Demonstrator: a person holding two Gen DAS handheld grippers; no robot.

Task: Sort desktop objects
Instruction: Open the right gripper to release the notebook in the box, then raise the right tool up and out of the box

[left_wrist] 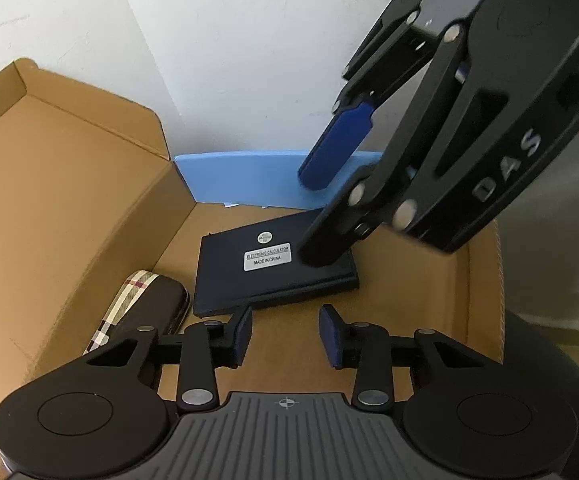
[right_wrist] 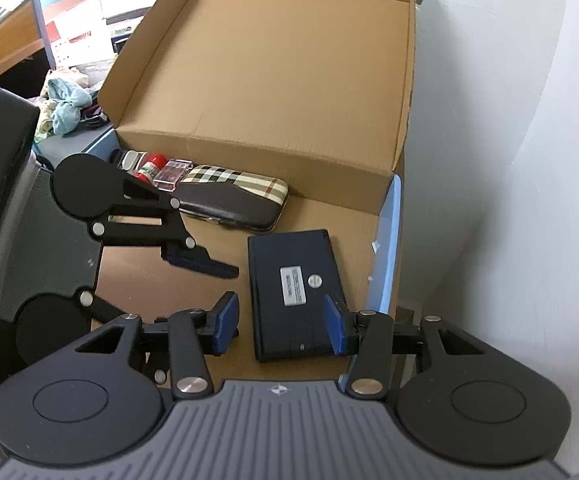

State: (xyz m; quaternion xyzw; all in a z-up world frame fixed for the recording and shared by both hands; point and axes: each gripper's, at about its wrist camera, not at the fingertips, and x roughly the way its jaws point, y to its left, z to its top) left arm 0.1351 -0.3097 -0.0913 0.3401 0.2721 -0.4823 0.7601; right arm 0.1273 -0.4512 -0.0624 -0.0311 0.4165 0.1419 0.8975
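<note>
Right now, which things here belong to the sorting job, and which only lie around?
For the job:
- cardboard box
- calculator, face down in the box
- plaid case, in the box
- small bottles beside the case

Lying about:
- crumpled cloths outside the box
- blue board

We list an open cardboard box [right_wrist: 217, 268] on a light blue surface [left_wrist: 257, 184], its floor carrying a black calculator [right_wrist: 289, 256] lying face down, a plaid-trimmed case [right_wrist: 233, 192] beside it, small bottles [right_wrist: 149, 168] near the case.
</note>
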